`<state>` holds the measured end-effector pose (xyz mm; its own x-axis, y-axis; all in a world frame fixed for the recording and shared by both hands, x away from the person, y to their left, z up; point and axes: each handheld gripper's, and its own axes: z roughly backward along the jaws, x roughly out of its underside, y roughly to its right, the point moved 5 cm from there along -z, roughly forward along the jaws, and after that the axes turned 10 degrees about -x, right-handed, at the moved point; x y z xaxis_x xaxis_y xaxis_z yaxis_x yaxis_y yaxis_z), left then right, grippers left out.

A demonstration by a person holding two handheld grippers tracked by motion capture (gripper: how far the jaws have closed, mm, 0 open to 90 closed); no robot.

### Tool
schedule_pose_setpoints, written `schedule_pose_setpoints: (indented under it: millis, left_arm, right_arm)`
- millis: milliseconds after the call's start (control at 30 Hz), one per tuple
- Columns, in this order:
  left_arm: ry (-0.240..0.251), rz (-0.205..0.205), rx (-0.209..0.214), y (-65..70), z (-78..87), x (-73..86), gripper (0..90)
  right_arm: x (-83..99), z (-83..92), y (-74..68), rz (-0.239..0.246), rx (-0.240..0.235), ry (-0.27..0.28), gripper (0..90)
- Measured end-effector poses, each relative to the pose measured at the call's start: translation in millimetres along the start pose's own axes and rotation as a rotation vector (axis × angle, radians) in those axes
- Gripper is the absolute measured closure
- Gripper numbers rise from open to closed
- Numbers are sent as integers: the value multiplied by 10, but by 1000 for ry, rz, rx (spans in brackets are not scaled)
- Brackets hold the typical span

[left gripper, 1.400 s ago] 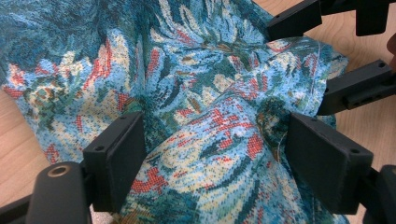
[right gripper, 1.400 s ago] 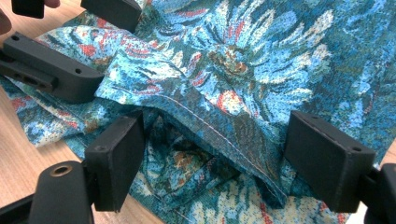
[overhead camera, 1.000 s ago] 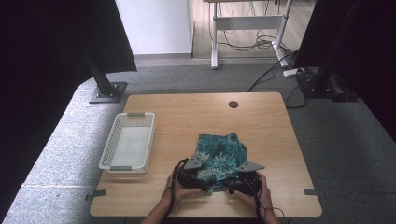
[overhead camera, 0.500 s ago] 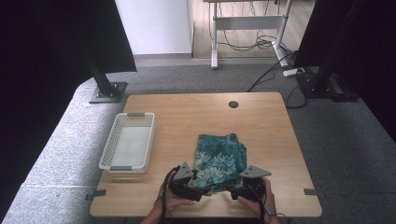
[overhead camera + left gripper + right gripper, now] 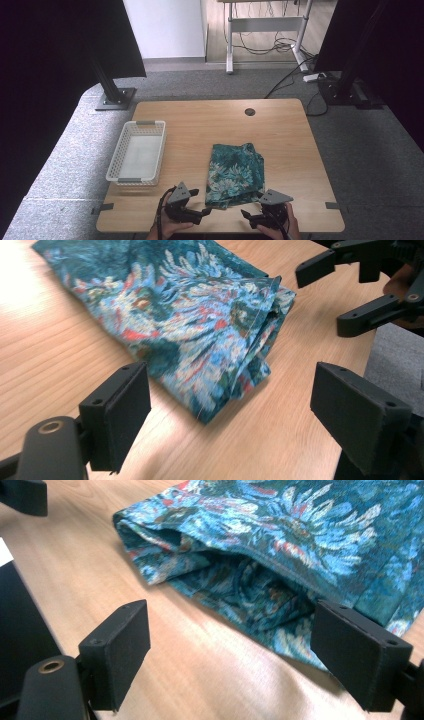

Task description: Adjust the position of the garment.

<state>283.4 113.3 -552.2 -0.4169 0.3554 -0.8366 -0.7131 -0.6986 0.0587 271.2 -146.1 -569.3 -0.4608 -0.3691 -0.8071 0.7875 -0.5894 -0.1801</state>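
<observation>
With the folded floral cloth (image 5: 235,173) lying mid-bench between us and the white basket (image 5: 137,158), both the left tool (image 5: 206,213) and right tool (image 5: 245,215) gape wide and empty, so we'd slide low under its near corners before pinching.
</observation>
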Motion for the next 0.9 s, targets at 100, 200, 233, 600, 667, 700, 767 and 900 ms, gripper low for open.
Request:
schedule_pose_setpoints:
  millis: [100, 200, 233, 600, 667, 700, 767, 900]
  left_arm:
    - [7, 3, -12, -3, 78, 47, 156]
    - [3, -9, -21, 9, 133, 89, 156]
    - [3, -12, -24, 12, 146, 102, 155]
    - [4, 7, -31, -38, 234, 187, 156]
    - [-4, 11, -33, -51, 226, 202, 156]
    - [-6, 13, -32, -54, 224, 208, 156]
    - [-11, 16, -35, -57, 217, 220, 157]
    - [-19, 13, -38, -42, 198, 236, 157]
  right_arm:
    - [42, 59, -16, -7, -5, 6, 160]
    - [104, 124, -28, -22, -14, 16, 159]
    - [127, 142, -32, -24, -14, 17, 159]
    - [235, 256, -39, -39, -2, 19, 160]
    - [235, 250, -43, -39, -4, 17, 160]
    - [235, 250, -43, -39, -4, 17, 160]
    - [238, 247, -46, -33, -3, 13, 161]
    - [242, 247, -43, -32, 3, 11, 161]
